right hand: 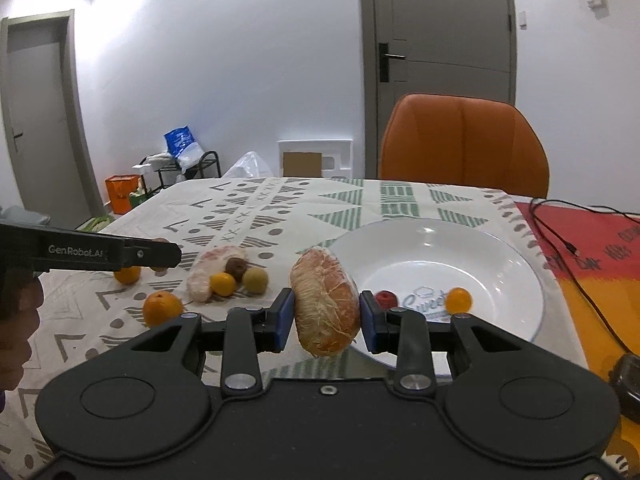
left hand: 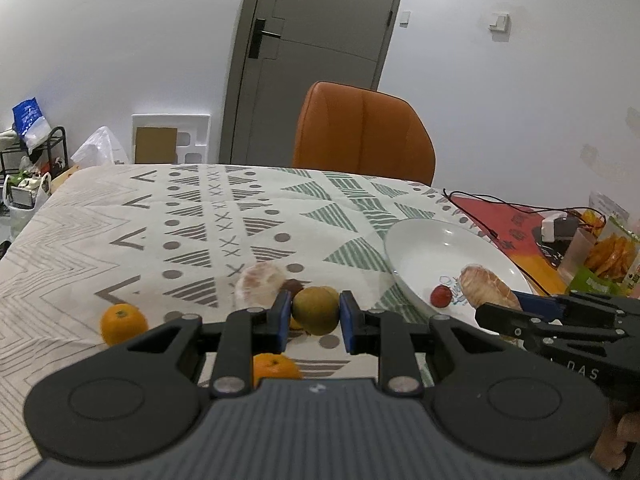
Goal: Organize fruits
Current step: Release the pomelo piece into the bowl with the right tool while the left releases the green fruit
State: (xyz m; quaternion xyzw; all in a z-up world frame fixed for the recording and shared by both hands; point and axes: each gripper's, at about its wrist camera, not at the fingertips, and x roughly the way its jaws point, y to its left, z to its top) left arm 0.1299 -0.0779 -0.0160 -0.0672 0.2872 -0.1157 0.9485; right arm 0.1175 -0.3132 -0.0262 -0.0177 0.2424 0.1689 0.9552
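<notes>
left gripper: held low over the table, blue pads on both sides of a green-yellow fruit; jaws narrow, seem to touch the fruit, but a firm grip cannot be told.
right gripper: at the near rim of the plate, jaws closed on a peeled pomelo piece, held upright between the pads, above the cloth.
plate: white, deep, on the right part of the table; inside, a small red fruit and a small yellow-orange fruit, apart from each other, near a blue print.
tablecloth: white with grey and green triangles, dots and crosses.
fruits on the cloth: second peeled pomelo piece lying flat; touching it a small yellow fruit and a dark brown fruit; in the right wrist view the green-yellow fruit just beside these.
oranges: one orange left of the left gripper, another orange partly hidden under the gripper body.
right edge of table: red and orange mat with a black cable over it; snack bags behind.
background: orange chair at the far side, grey door, white wall.
person: only a part of a hand seen, at the lower right edge.
</notes>
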